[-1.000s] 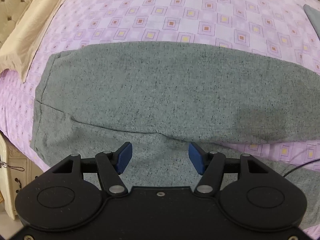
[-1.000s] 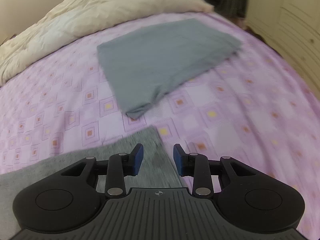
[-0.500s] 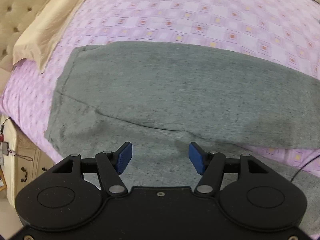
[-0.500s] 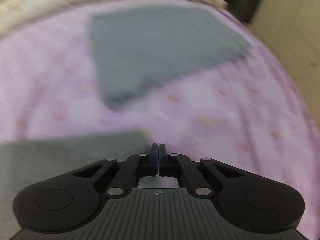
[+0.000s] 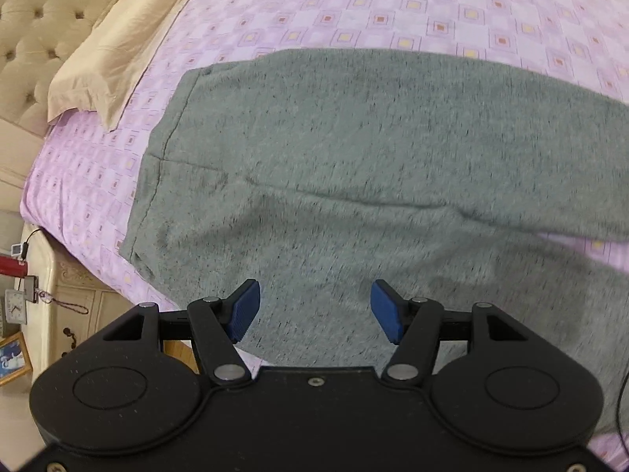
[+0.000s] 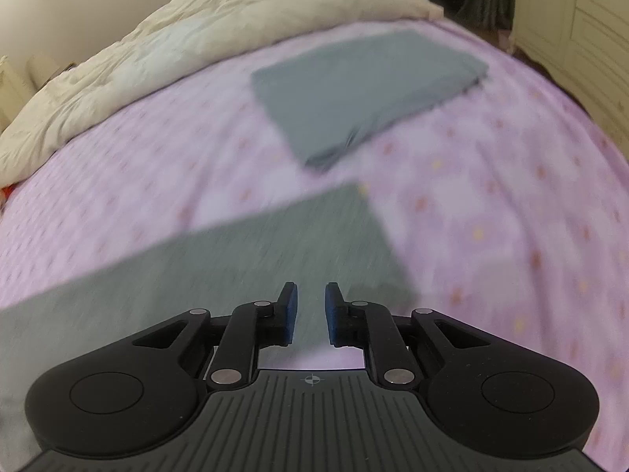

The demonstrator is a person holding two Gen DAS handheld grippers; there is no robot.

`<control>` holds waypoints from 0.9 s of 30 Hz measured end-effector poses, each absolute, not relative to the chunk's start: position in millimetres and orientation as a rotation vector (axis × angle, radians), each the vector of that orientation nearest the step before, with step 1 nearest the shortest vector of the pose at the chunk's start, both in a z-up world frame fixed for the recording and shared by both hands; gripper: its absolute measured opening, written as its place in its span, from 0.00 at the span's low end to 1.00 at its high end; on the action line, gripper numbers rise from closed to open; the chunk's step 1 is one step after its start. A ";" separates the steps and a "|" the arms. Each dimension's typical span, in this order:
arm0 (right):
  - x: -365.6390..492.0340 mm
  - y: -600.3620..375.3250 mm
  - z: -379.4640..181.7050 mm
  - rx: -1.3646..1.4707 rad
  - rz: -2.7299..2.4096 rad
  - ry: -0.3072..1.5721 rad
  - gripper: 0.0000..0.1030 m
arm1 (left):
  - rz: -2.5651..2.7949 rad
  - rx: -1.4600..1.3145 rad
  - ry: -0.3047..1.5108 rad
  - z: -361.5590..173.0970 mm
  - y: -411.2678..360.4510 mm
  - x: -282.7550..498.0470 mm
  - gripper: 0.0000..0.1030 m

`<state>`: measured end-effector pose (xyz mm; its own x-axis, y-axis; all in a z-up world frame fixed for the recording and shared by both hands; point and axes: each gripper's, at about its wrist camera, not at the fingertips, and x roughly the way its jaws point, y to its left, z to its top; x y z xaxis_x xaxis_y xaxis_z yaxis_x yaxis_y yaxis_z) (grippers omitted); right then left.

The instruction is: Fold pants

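The grey pants (image 5: 354,149) lie spread flat on the purple patterned bedspread (image 5: 393,11), their waistband end toward the left of the left wrist view, near a beige pillow (image 5: 118,43) that leans on the tufted headboard (image 5: 35,27). 1 leg is laid over the other, its lower edge drawing a long seam across the cloth. The left gripper (image 5: 314,312) hovers above the near part of the pants with its 2 blue pads set wide apart and nothing between them — grey fabric fills the gap behind them. Whether the pads touch the cloth I cannot tell.

In the right wrist view the picture is blurred. The right gripper (image 6: 310,312) sits over the hem end of the pants (image 6: 243,263), whose corner shows just ahead and to the right of its fingers. Its pads stand a little apart, a narrow slot between them, gripping nothing. Farther off on the bedspread (image 6: 491,204), well apart from the pants, lies a folded grey garment (image 6: 361,90), and beyond it a cream duvet (image 6: 188,39) is bunched along the far edge of the bed.
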<state>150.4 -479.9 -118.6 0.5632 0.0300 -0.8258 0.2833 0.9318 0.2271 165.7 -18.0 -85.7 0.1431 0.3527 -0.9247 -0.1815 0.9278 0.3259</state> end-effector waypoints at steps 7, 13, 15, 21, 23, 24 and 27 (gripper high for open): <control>87.8 -412.5 -121.1 0.378 -0.138 1.043 0.16 | 0.280 0.192 1.355 -97.4 5.5 149.5 0.63; 59.5 -360.2 -128.2 0.433 -0.164 1.103 0.21 | 0.237 0.240 1.335 -108.3 47.1 137.1 0.63; 52.2 -347.2 -132.3 0.443 -0.191 1.111 0.26 | 0.241 0.243 1.334 -113.0 64.1 133.2 0.63; 27.2 -329.8 -139.1 0.506 -0.315 1.078 0.28 | 0.239 0.248 1.316 -128.9 112.6 122.2 0.63; 17.1 -325.4 -142.0 0.526 -0.350 1.061 0.28 | 0.224 0.248 1.323 -135.0 125.0 119.9 0.63; 11.5 -324.1 -143.5 0.542 -0.368 1.048 0.28 | 0.212 0.246 1.329 -137.8 130.8 118.8 0.63; -5.2 -321.6 -149.1 0.593 -0.419 1.013 0.29 | 0.178 0.241 1.345 -145.1 142.3 114.4 0.63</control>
